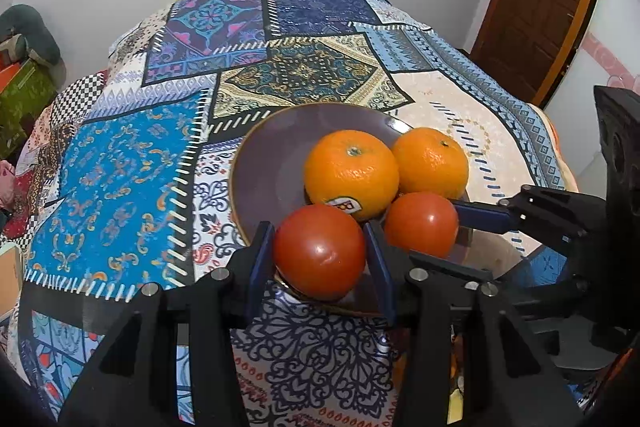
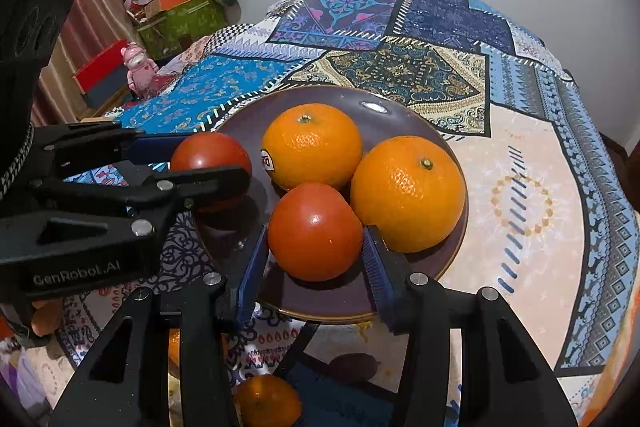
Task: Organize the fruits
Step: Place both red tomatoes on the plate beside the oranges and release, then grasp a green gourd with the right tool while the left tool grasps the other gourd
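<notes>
**On the purple plate: two tomatoes, two oranges, two claws**

Over on the left wrist view, the left claw (image 1: 320,251) has its blue fingers (image 1: 258,267) on either side of the near tomato (image 1: 320,251), and both pads look pressed against its skin, so it's gripping that one. The tomato sits at the near rim of the purple plate (image 1: 268,163). Right behind it is the stickered orange (image 1: 352,173), with the second orange (image 1: 430,163) just beside it on the right. The other tomato (image 1: 420,225) sits in front of that orange, and the right claw reaches in from the right side with one blue finger (image 1: 482,217) touching it. The plate rests on a patchwork cloth (image 1: 120,167) covering the bench.

Switching to the right wrist view, the right claw (image 2: 315,239) straddles its own tomato (image 2: 315,231), blue pads snug against both flanks, gripping it. Both oranges (image 2: 312,145) (image 2: 406,193) crowd right behind, touching or nearly touching it. The left claw comes in from the left, closed around the first tomato (image 2: 212,155) at the plate's (image 2: 400,111) left edge. Down below, near the bottom of the frame, another orange (image 2: 268,403) sits off the plate. A pink toy figure (image 2: 140,67) and some boxes (image 2: 180,15) sit back by the wall.
</notes>
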